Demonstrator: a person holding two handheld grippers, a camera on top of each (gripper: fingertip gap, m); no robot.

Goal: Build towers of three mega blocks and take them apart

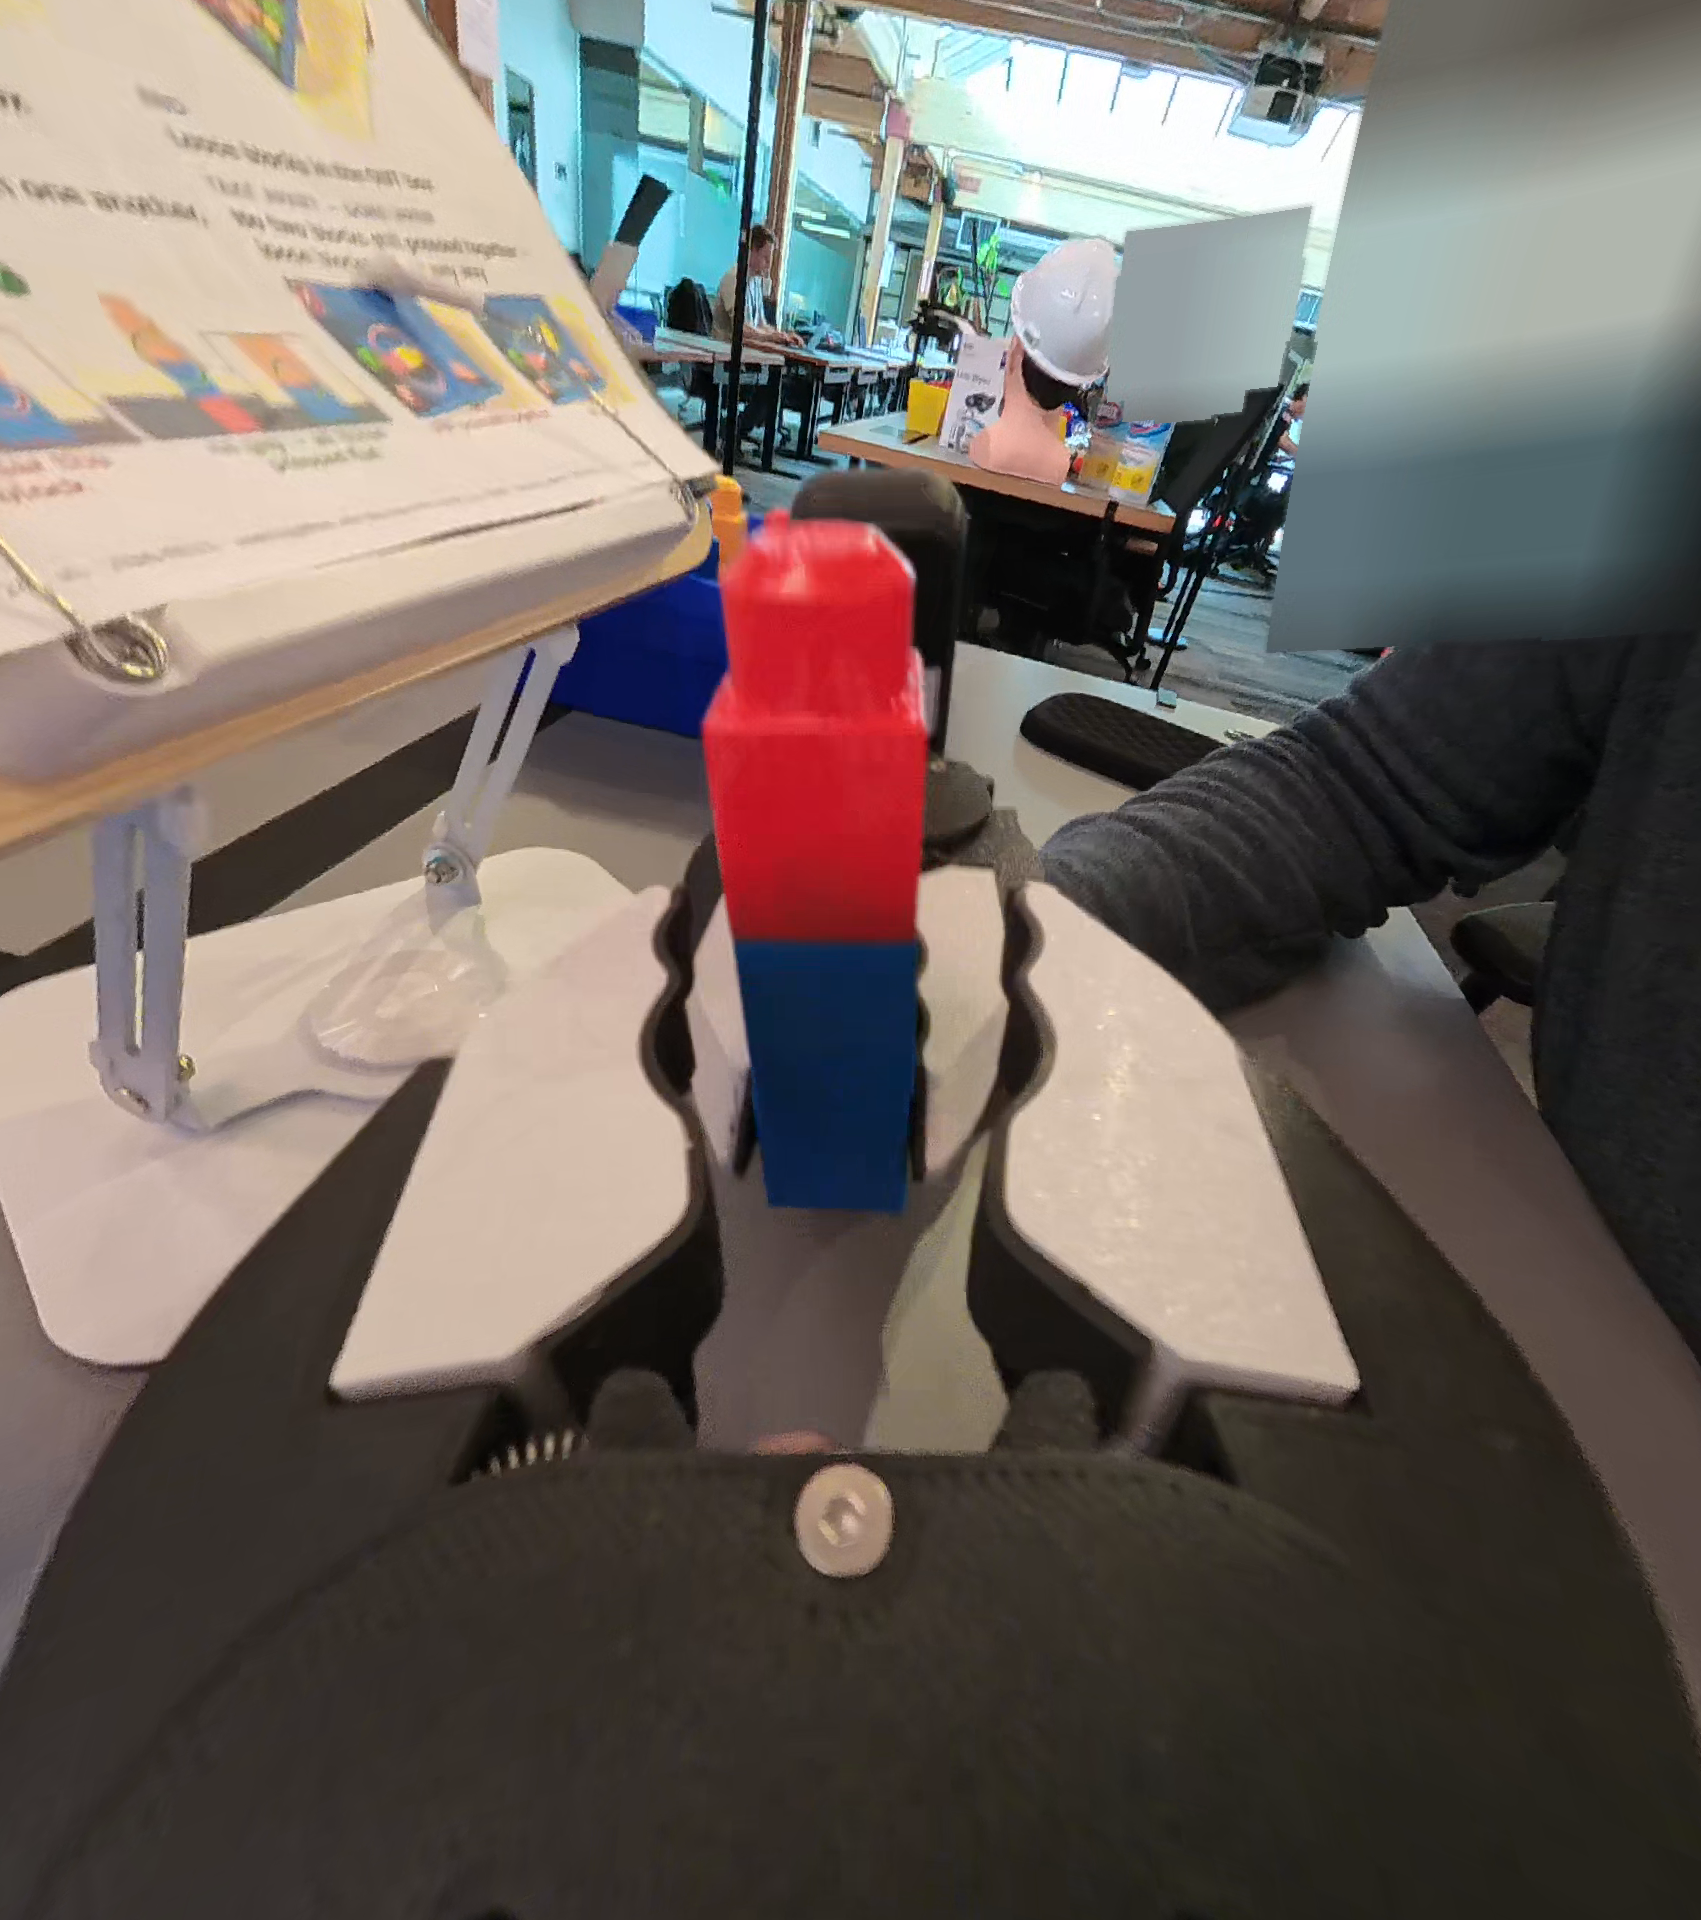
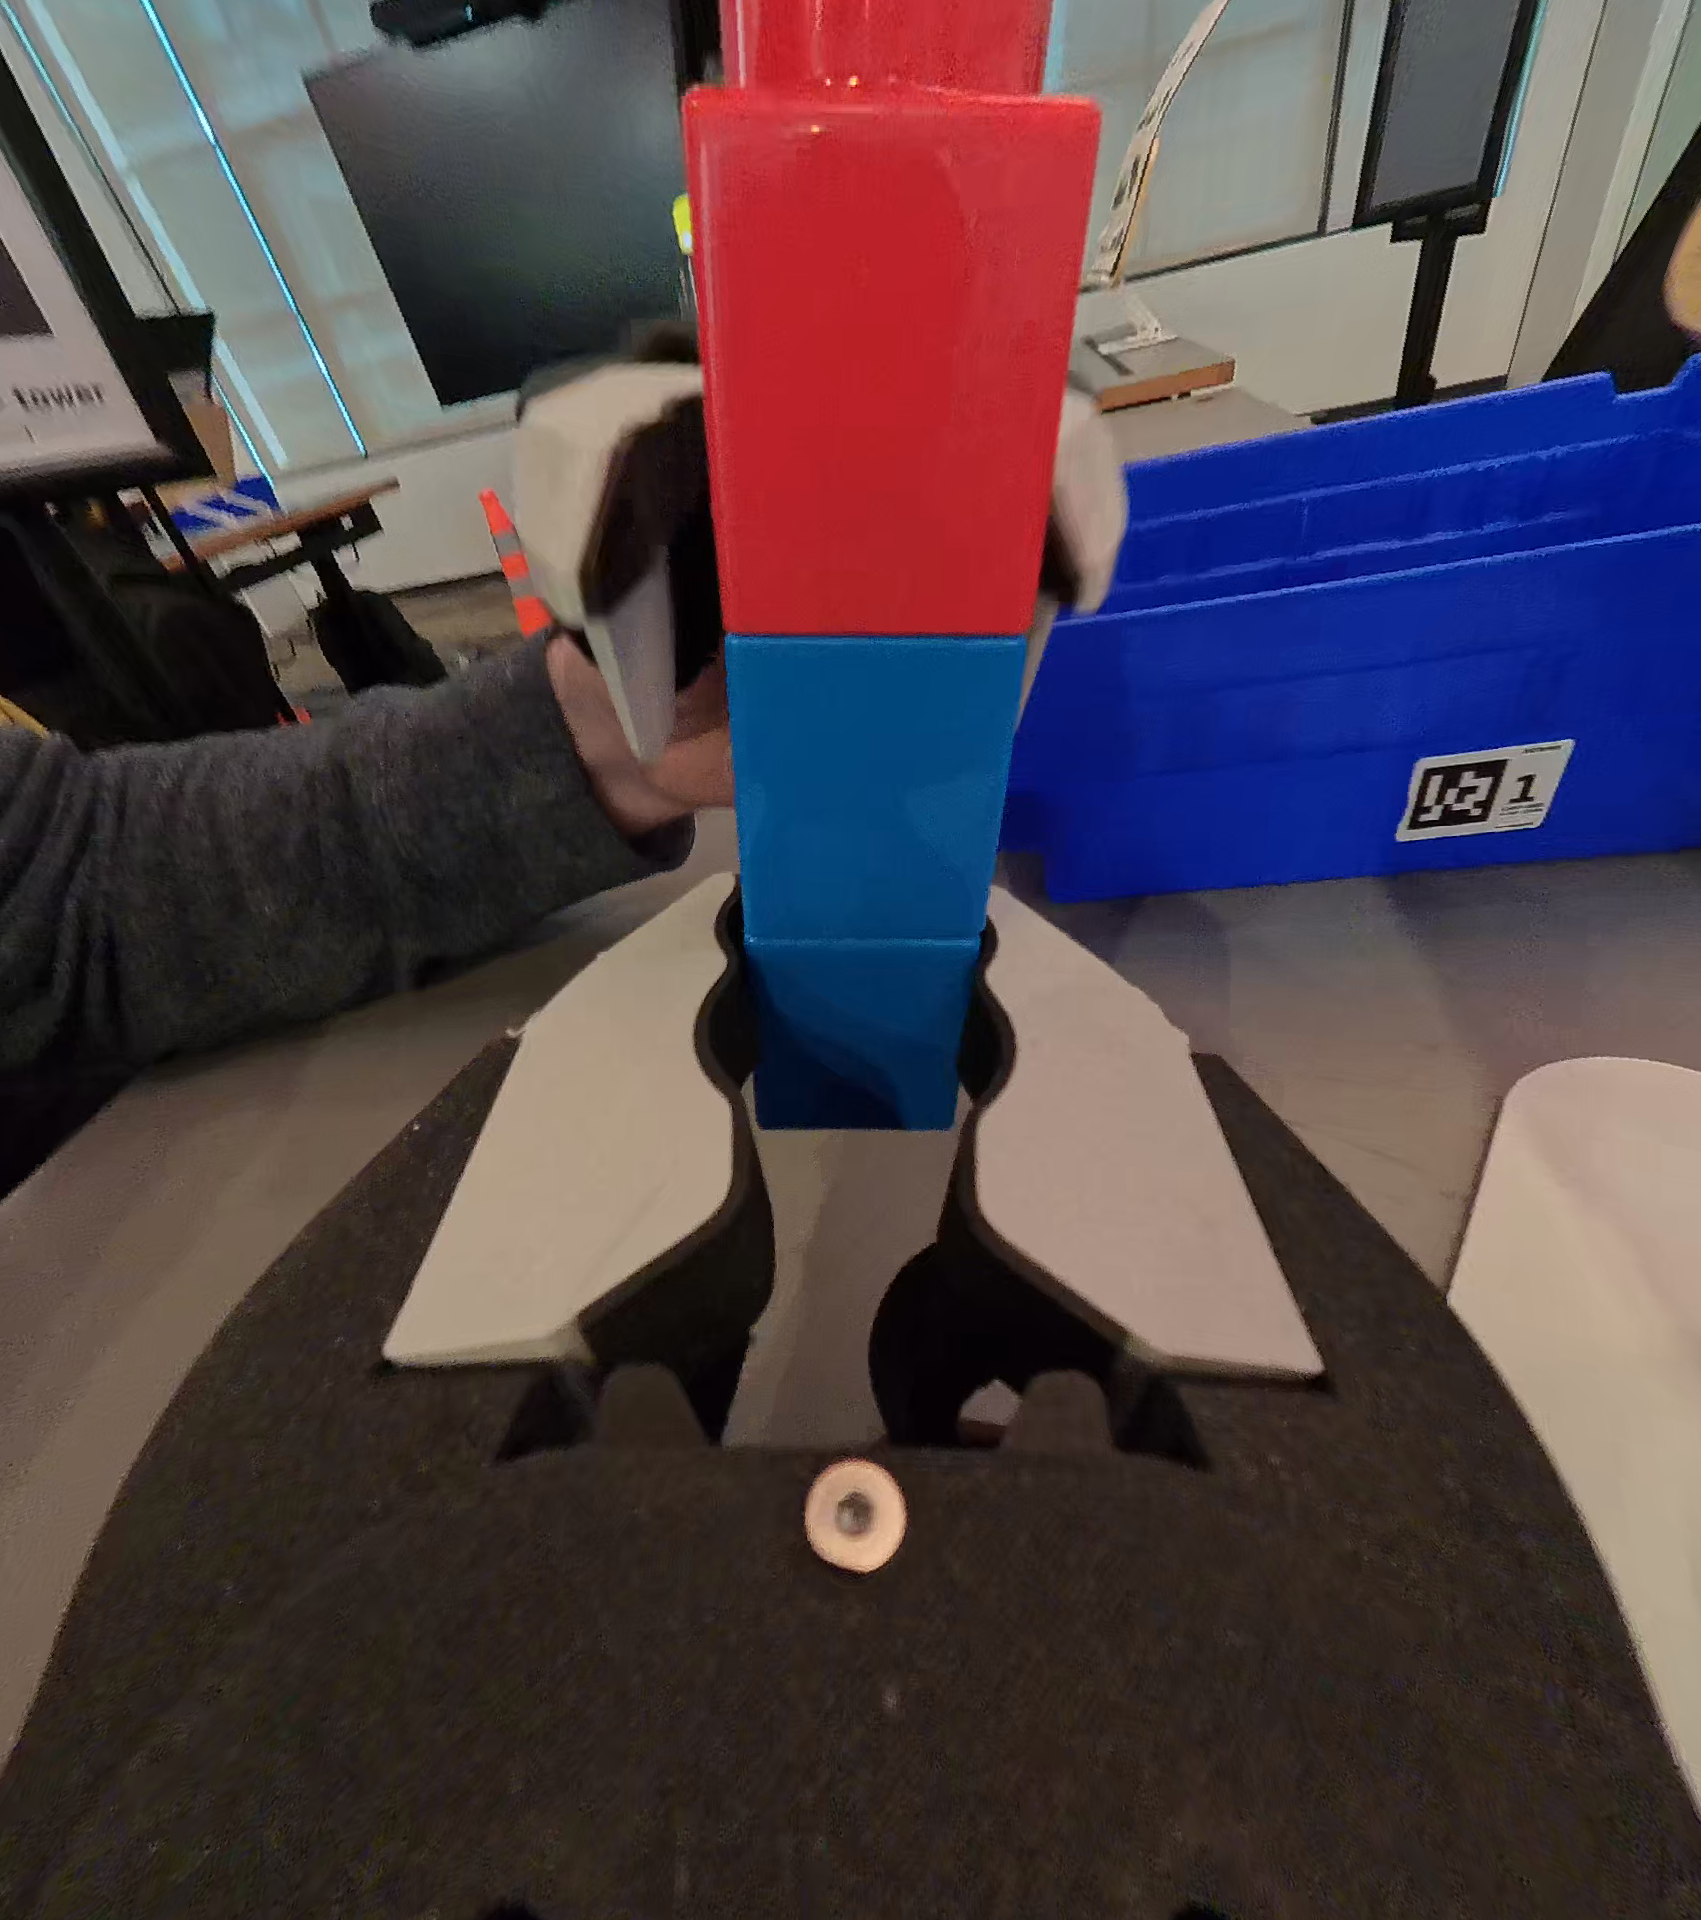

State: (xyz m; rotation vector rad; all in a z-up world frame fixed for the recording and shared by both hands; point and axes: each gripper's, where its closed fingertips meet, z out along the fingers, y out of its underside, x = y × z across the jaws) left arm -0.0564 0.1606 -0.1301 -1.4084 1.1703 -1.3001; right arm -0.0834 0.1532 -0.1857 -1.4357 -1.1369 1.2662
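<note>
Both grippers at one tower

Right gripper [image 2: 856,1029] pinches the bottom blue block [image 2: 856,1039]; left gripper [image 1: 830,1023] fingers spread beside the tower, not clamping, red block [image 1: 815,821] above.

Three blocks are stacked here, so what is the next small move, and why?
Probably close the left gripper on the red block. The tower already has three blocks, and the right gripper is clamped on the bottom blue block, anchoring it. The left gripper's fingers straddle the red block with gaps showing on both sides, so it needs a grip before it can pull the block off.
</note>
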